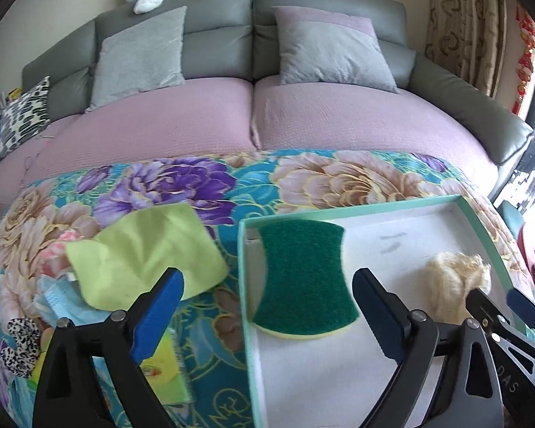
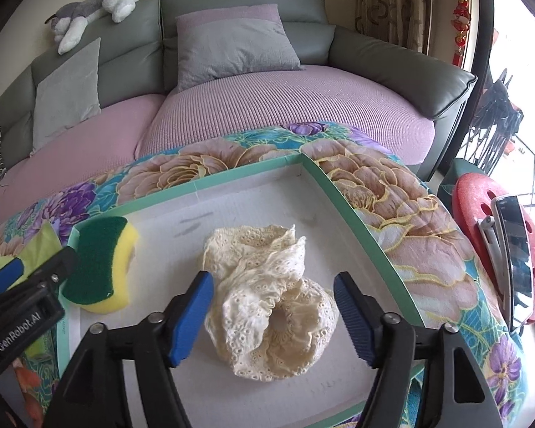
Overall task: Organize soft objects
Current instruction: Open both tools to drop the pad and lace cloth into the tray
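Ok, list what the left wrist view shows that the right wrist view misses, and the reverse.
Left only: a pale blue face mask and a black-and-white spotted scrunchie on the floral cloth. Right only: a red perforated round stool and a dark phone on a stand. Both: the mint-edged white tray, green-and-yellow sponge, and cream lace scrunchie.

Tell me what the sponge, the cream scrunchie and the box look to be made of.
Sponge: yellow foam, porous-looking, topped with a coarse, fibrous dark green scouring pad.
Cream scrunchie: thin matte fabric, probably cotton eyelet lace, judging by the small punched holes and scalloped edges.
Box: likely cardboard, with thin flat mint walls, creased corners and a matte white inside.
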Tool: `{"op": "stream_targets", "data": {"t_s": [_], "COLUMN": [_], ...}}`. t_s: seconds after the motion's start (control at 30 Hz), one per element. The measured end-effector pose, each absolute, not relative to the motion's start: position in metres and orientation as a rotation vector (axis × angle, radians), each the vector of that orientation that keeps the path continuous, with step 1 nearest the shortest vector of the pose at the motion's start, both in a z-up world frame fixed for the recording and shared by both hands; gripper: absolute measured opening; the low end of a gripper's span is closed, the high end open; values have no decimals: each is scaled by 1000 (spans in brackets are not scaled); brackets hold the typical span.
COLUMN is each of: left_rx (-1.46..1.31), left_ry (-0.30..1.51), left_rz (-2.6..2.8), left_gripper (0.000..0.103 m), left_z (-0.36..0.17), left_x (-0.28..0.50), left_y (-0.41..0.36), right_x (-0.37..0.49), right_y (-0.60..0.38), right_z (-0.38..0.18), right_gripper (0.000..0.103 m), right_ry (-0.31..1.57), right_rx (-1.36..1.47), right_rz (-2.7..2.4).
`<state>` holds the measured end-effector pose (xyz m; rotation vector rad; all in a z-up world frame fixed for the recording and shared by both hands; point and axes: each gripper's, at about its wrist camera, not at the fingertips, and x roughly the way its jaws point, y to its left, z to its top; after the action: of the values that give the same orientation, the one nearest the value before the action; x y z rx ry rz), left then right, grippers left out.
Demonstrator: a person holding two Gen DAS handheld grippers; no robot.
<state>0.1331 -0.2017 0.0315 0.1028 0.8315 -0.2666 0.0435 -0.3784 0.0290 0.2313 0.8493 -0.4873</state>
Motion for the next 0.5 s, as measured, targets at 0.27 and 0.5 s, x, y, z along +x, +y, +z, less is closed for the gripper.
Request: {"op": "stream_targets", "data": {"t_s": [0.27,0.5], "left_rx": [118,92], "left_ry": [846,829], "left_rz": [-177,-161], "left_gripper": [102,102], "left_z": [30,41], "left_x": [134,127], "left_y": [-183,-167], "right_x": [36,29], "right_y": [-379,-375], "right_z": [35,42], "right_gripper": [103,103], "right_ry": [863,878], "right_rx": [253,257], "right_rz": [-490,-493]}}
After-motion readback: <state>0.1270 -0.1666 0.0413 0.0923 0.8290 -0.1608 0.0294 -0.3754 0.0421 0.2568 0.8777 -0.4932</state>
